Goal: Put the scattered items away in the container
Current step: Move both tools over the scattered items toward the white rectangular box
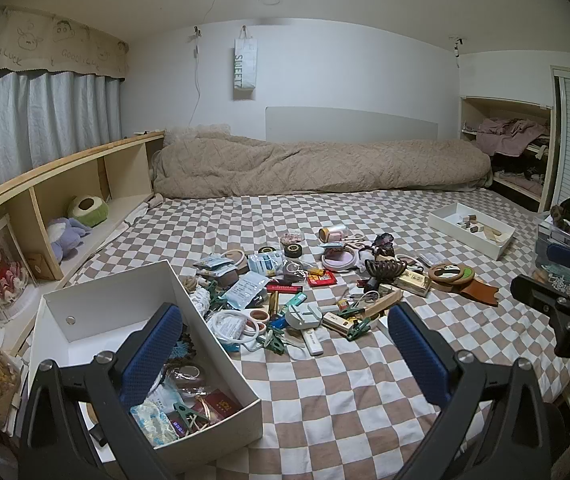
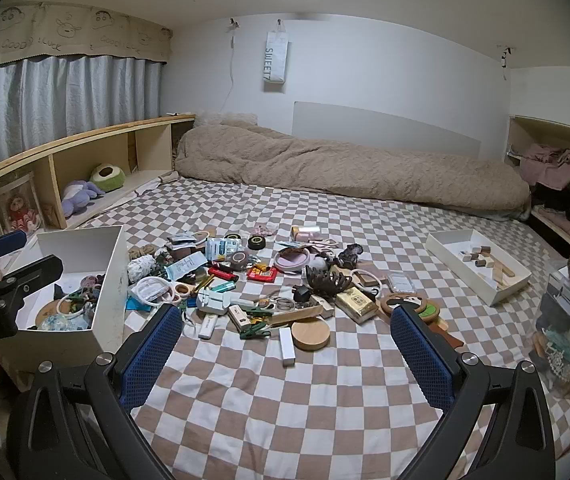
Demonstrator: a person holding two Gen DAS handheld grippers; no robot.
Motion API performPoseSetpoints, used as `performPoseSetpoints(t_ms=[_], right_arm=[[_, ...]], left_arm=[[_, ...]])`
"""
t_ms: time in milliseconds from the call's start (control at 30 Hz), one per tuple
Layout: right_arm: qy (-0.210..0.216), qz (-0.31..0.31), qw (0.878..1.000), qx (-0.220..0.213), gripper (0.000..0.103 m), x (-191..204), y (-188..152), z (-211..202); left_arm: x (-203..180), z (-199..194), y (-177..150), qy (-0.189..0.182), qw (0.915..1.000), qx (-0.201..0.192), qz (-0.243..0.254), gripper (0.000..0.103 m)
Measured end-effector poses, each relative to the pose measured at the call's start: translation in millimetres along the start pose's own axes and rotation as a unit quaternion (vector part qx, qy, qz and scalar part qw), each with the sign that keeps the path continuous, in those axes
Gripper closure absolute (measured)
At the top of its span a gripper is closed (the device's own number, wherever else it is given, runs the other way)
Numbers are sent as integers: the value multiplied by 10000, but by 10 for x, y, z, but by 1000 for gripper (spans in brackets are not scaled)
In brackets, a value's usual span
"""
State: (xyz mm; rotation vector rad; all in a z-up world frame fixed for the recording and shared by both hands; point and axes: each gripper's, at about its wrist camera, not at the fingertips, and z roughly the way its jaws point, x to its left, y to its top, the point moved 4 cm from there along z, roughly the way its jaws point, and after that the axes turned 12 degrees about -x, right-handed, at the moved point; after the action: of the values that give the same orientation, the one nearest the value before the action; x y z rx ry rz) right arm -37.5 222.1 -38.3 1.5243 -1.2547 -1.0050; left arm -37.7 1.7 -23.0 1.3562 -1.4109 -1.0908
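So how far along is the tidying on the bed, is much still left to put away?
Partly done: the white box already holds several small items. Nothing is in hand: the left gripper and right gripper are both open and empty. Most remains: the pile of clutter is spread over the checkered sheet, including the round wooden lid.

Home bedroom, bed [image 2: 325,380], duvet [image 2: 345,172], curtains [image 2: 65,96]

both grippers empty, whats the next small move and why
Probably bring the right gripper forward and down onto the round wooden lid: its fingers are wide open with nothing between them, and the lid lies nearest, apart from the pile, outside the white box.
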Motion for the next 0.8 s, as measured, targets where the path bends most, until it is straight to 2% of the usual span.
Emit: performPoseSetpoints(t_ms=[400, 567, 667, 800], right_arm=[[49, 70, 10000, 31, 0, 2, -2, 55], [49, 186, 9997, 130, 0, -46, -75, 147], [36, 292, 9994, 204, 0, -107, -138, 216], [-37, 452, 9984, 339, 0, -191, -249, 325]], left_arm=[[-19, 44, -33, 7, 10000, 45, -15, 0], [-53, 152, -122, -55, 9998, 182, -38, 0], [-121, 238, -214, -183, 9994, 306, 10, 0], [-289, 415, -358, -521, 9963, 681, 21, 0]])
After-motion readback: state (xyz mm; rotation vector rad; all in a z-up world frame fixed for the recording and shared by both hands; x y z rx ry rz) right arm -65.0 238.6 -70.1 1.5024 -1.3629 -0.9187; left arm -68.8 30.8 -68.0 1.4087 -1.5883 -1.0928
